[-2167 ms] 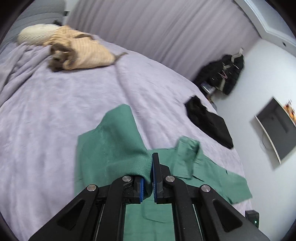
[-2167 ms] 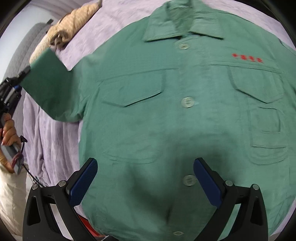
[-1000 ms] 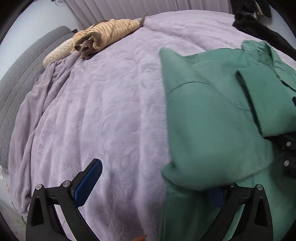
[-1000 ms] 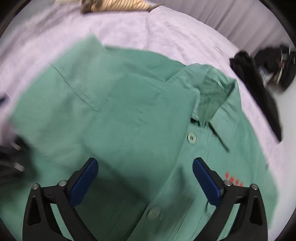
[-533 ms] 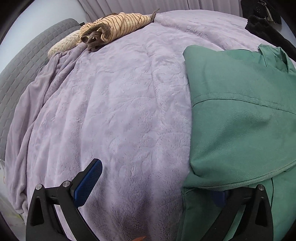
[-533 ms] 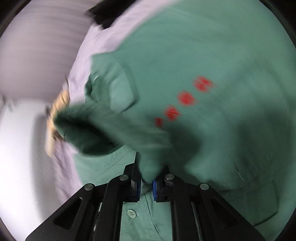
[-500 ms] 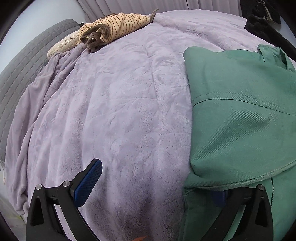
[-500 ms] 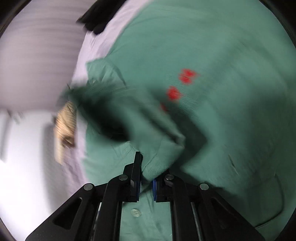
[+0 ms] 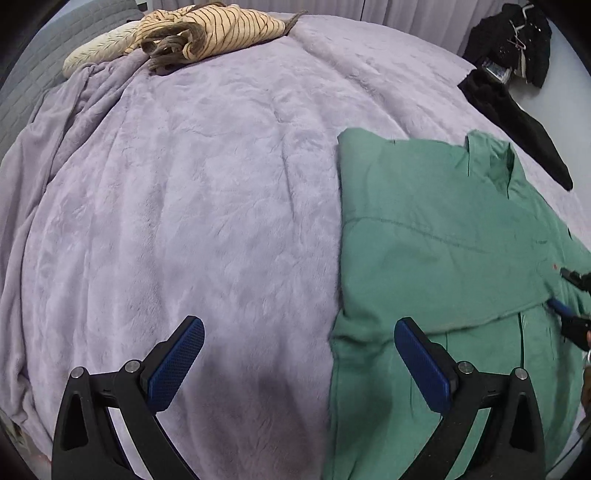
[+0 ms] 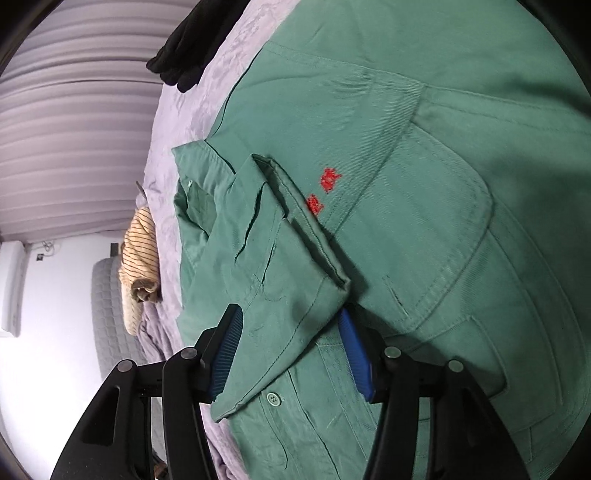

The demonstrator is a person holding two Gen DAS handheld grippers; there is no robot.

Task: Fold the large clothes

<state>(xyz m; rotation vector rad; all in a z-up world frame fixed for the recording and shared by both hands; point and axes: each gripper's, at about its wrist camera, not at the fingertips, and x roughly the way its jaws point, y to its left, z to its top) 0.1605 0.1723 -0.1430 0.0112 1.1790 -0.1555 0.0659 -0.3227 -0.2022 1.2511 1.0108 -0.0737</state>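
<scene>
The green work shirt [image 9: 436, 236] lies front-up on the lilac blanket [image 9: 203, 206], collar toward the curtains, its long axis running away from the person, 1 sleeve [image 10: 280, 266] folded across the chest. The left gripper [image 9: 299, 363] hangs wide and empty at the shirt's edge. The right gripper [image 10: 291, 349] is opening, the sleeve cuff loose between its jaws. A striped garment [image 9: 214, 27] and a black garment [image 9: 517, 122] lie well apart.

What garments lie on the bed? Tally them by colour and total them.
Green: 1, the shirt
Striped tan: 1, the top
Black: 1, the garment at the bed's edge
Total: 3
</scene>
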